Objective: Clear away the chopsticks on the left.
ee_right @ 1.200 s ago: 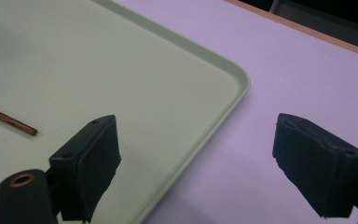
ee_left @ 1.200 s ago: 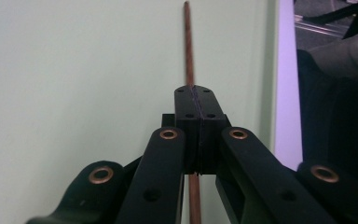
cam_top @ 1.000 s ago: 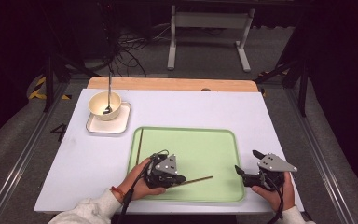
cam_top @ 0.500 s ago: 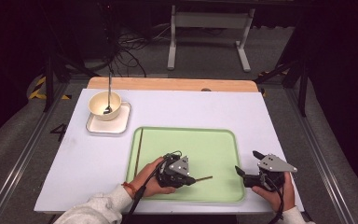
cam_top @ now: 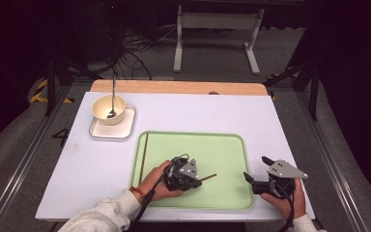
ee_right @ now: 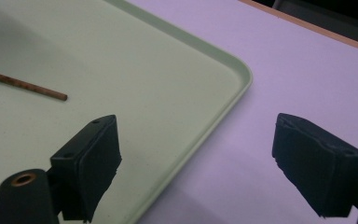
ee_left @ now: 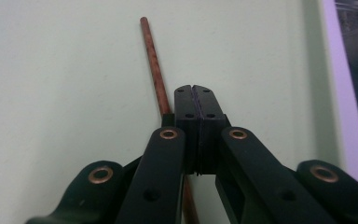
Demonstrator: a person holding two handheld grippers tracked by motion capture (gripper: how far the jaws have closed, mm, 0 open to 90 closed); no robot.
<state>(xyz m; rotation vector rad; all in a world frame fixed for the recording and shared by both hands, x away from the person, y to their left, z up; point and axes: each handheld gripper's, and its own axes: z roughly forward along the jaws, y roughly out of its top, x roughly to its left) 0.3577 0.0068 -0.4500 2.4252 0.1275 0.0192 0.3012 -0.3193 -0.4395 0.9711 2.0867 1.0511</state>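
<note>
A green tray (cam_top: pixel 222 145) lies on the white table (cam_top: pixel 198 111), with two chopsticks: one (cam_top: pixel 144 157) along its left edge, the other (ee_left: pixel 154 70) under the left gripper (cam_top: pixel 186 175), whose jaws are pressed together beside it, not around it. The right gripper (ee_right: pixel 196 163) rests wide open over the tray's right rim. A bowl (cam_top: pixel 108 108) with one spoon (cam_top: pixel 113 96) stands well apart.

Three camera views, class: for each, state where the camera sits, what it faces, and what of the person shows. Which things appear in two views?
High view: above the table's near side, looking forward and down; both forearms show, left gripper, right gripper.
Left gripper view: along shut jaws, down at the chopstick beside them.
Right gripper view: along open jaws, over the tray edge.
Shared: tray and chopstick.
</note>
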